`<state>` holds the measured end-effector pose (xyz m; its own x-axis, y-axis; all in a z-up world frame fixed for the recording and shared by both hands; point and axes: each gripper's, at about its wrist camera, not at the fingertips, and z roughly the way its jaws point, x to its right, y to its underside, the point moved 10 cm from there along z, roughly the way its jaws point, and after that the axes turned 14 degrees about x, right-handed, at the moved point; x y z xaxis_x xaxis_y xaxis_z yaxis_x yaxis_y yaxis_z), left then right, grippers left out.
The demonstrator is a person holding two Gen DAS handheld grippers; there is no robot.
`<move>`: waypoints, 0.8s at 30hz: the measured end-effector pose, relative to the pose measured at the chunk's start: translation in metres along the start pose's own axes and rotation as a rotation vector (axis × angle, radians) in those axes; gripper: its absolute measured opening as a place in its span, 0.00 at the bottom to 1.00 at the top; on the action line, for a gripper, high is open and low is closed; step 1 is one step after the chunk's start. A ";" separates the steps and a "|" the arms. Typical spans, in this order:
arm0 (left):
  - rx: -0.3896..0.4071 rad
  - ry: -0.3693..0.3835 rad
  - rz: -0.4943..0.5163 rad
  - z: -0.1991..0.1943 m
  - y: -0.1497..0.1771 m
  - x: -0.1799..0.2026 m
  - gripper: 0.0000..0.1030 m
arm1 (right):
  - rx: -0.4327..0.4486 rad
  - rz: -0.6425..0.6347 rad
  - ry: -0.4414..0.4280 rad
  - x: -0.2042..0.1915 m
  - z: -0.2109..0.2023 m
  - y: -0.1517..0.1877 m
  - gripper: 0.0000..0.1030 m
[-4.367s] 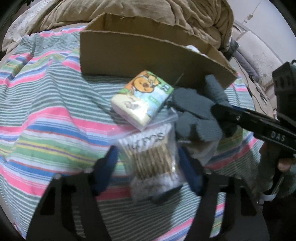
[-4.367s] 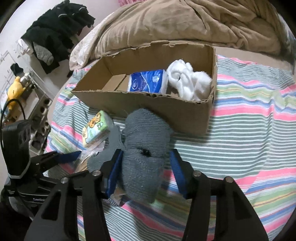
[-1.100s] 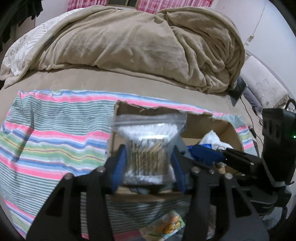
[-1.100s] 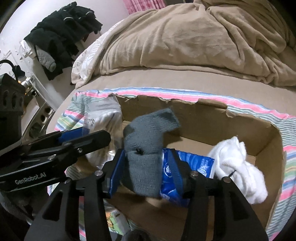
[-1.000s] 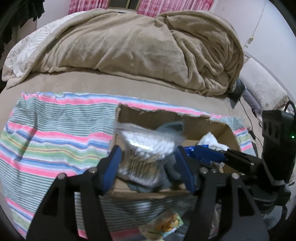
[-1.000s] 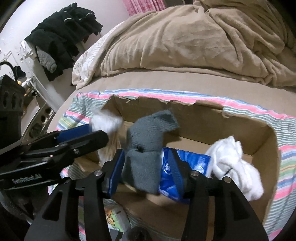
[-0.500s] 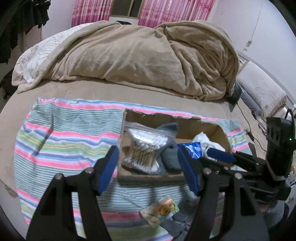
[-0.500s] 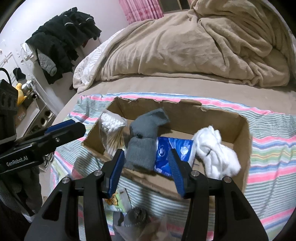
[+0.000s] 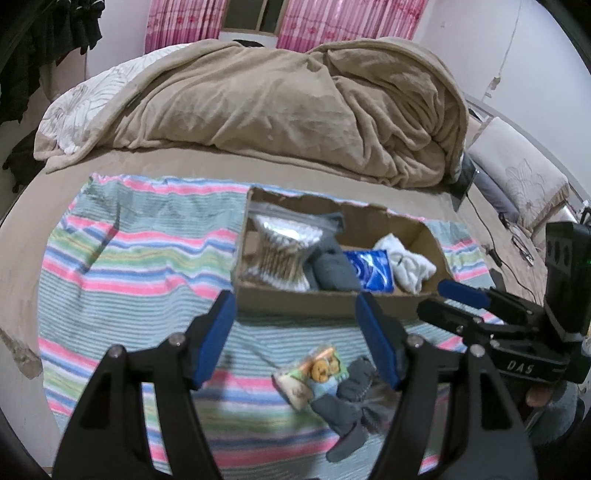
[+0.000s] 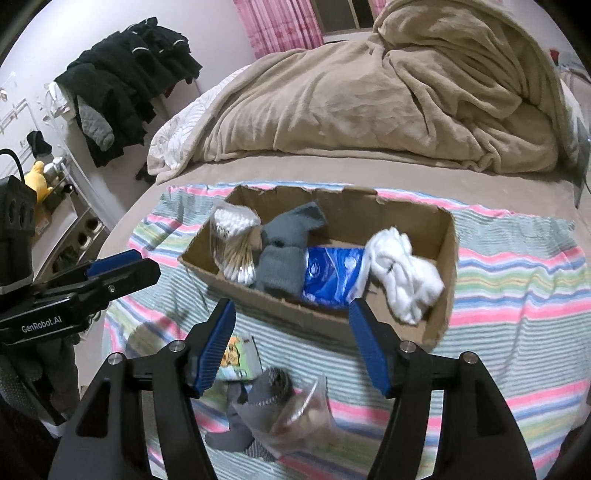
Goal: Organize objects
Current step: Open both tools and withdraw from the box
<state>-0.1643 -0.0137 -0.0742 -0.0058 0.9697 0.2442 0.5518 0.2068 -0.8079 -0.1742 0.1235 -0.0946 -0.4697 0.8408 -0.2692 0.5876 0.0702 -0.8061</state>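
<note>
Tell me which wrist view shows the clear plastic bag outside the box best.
Right wrist. The clear plastic bag lies unobstructed between the open fingers, beside a grey sock. In the left wrist view it is only a blurred patch by the right finger.

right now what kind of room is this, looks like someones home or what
Most likely a bedroom in a home: the cardboard box sits on a striped cloth spread over a bed with a rumpled tan blanket, pink curtains hang behind, and dark clothes hang by the wall.
</note>
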 end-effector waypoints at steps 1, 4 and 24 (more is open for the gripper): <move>-0.002 0.000 0.001 -0.002 0.002 0.000 0.67 | -0.001 -0.001 0.002 0.000 -0.002 0.002 0.65; -0.008 -0.005 0.003 -0.005 0.010 0.000 0.67 | -0.010 -0.001 0.006 -0.001 -0.007 0.010 0.65; -0.094 -0.026 0.030 -0.007 0.072 -0.011 0.67 | -0.125 0.058 0.057 0.003 -0.027 0.086 0.65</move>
<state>-0.1184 -0.0103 -0.1308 -0.0090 0.9787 0.2053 0.6277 0.1654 -0.7607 -0.1072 0.1462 -0.1501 -0.3962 0.8743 -0.2805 0.6920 0.0835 -0.7171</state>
